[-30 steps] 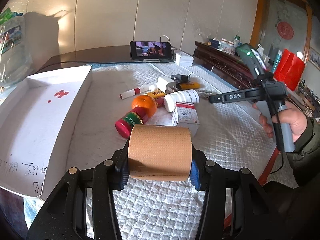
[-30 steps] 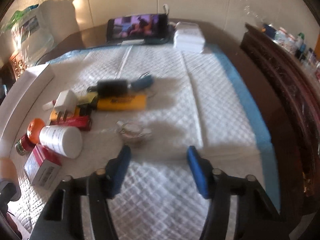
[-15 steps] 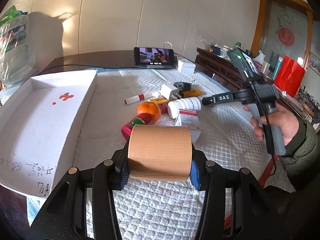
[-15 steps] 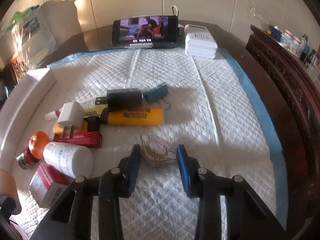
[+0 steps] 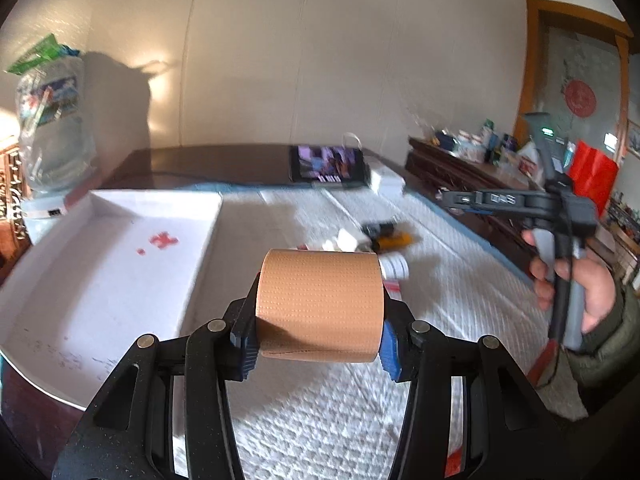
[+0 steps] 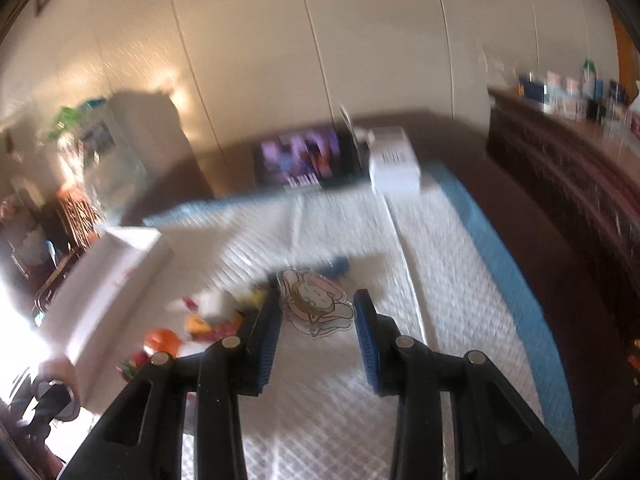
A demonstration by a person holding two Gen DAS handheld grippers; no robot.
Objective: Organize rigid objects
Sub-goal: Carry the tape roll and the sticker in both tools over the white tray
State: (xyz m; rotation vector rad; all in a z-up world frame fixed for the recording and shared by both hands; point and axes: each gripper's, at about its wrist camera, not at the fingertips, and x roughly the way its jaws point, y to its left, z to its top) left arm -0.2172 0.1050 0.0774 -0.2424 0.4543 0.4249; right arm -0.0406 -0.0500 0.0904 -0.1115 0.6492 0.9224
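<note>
Pinching a tan roll of bandage tape (image 5: 320, 304) across its two flat ends, the left tongs (image 5: 316, 344) are held above the white quilted pad (image 5: 460, 288), with the roll lifted clear of it. A white open box (image 5: 100, 272) marked with a red cross is seen just left of the roll, resting on the dark tabletop (image 5: 208, 164). Beyond the roll, a blurred cluster of small items (image 5: 372, 240) is spread on the pad, too smeared to be named singly. A phone (image 5: 328, 164) with a lit screen is propped at the far edge of the pad, well beyond the roll. To the right of the roll, the right tongs (image 5: 452, 199) are seen from the side, gripped by a hand (image 5: 576, 284).

In the right wrist view, the right tongs (image 6: 316, 312) are closed on a clear cartoon charm (image 6: 316, 304), which is raised off the pad (image 6: 440, 280). The view is blurred. The box (image 6: 112, 284) lies far left of the charm.
</note>
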